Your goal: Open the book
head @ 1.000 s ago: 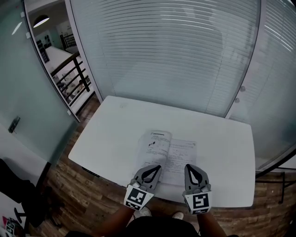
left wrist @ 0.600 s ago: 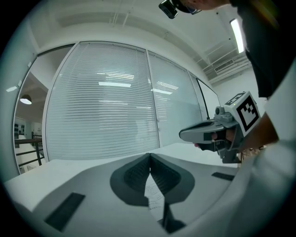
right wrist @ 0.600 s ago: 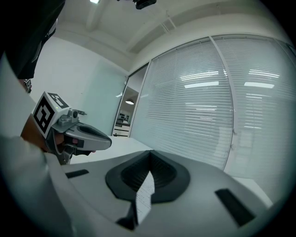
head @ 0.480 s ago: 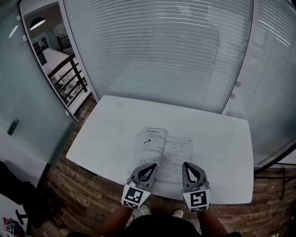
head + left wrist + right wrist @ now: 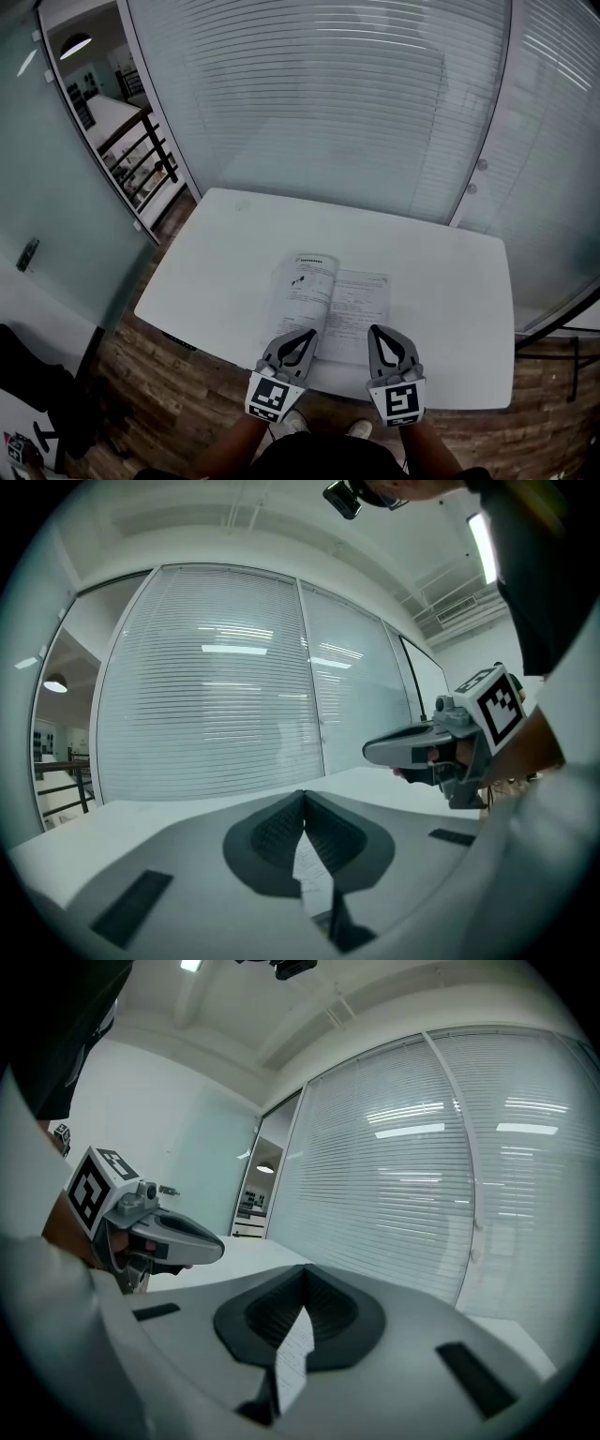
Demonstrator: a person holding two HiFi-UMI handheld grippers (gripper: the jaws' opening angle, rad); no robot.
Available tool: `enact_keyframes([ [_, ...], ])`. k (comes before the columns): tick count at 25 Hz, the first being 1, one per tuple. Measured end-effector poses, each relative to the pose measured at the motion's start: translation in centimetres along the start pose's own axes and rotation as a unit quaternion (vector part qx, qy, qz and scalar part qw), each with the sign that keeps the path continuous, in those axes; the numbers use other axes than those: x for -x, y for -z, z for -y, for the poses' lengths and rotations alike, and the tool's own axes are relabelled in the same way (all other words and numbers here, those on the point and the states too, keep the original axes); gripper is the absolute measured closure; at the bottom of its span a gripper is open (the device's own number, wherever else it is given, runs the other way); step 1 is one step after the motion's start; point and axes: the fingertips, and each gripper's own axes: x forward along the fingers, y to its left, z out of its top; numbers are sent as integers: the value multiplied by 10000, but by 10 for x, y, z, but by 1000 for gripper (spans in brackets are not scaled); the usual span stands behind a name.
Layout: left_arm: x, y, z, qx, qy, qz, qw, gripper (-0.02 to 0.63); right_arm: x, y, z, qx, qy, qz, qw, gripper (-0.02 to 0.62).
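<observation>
The book [image 5: 330, 305] lies open and flat on the white table [image 5: 225, 262], its printed pages facing up. My left gripper [image 5: 311, 332] hovers over the near edge of the left page, jaws shut and nothing held. My right gripper [image 5: 374, 329] is over the near edge of the right page, also shut and empty. In the left gripper view the fingertips meet at the left gripper [image 5: 302, 796], and a strip of printed page shows through the slit behind them. The right gripper view shows the same at the right gripper [image 5: 305, 1271]. Both grippers point roughly level, side by side.
Glass walls with blinds [image 5: 319, 103] stand behind the table. Wooden floor [image 5: 141, 384] lies to the left of and below the near table edge. A dark railing [image 5: 141, 155] is at the far left, and my legs are at the bottom of the head view.
The head view has shifted slightly. Neither gripper has moved, and the book lies as before.
</observation>
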Motion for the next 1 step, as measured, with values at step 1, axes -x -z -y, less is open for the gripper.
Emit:
enact_keyframes([
  [1, 1, 0, 0, 2, -13, -1, 10000, 591, 0, 3, 0, -34, 35, 14, 10000, 592],
])
